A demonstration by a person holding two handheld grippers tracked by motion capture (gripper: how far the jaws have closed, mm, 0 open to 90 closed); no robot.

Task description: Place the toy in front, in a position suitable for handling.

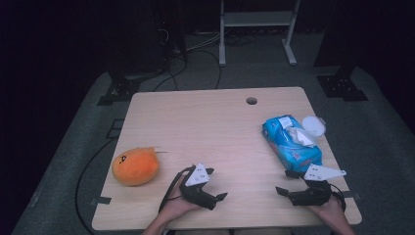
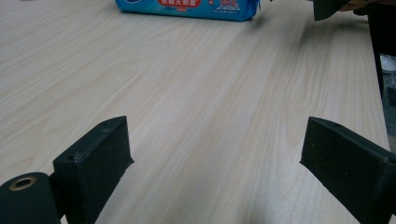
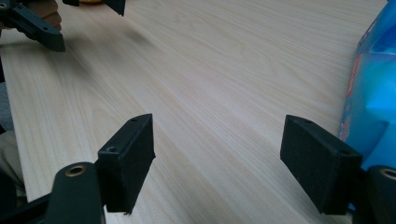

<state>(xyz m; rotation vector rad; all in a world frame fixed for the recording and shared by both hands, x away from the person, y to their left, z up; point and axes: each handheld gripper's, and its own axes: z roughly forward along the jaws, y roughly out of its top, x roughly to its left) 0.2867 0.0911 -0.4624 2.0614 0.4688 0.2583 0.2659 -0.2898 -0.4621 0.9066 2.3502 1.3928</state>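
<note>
The light wooden desk (image 1: pixel 215 132) carries few things, so most of its middle, from the cable hole (image 1: pixel 251 101) at 12 o'clock down to the near edge, lies bare and open for moving. An orange plush toy (image 1: pixel 135 166) sits close to the left edge at about 8 o'clock, and a blue pack of wet wipes (image 1: pixel 290 142) lies along the right edge at about 3 o'clock, with a small round white lid (image 1: pixel 313 125) just beside its far right corner, very near the desk's rim. The pack's top flap is lifted and a white wipe (image 1: pixel 302 136) stands out of the slot. The left tongs (image 1: pixel 215 185) rest at 6 o'clock by the near edge, in the person's left hand (image 1: pixel 177 208), released, the jaws spread with bare wood between them; in the left gripper view the wipes pack shows far ahead at 12 o'clock (image 2: pixel 187 9), well apart. The right tongs (image 1: pixel 288 182) sit at 5 o'clock near the right front corner, also released, nothing between the pads. The wipes pack lies just beyond and beside them, at their 1 o'clock in the high view; in the right gripper view (image 3: pixel 371 98) its blue side stands just beside the right-hand jaw, whether touching I cannot tell.
</note>
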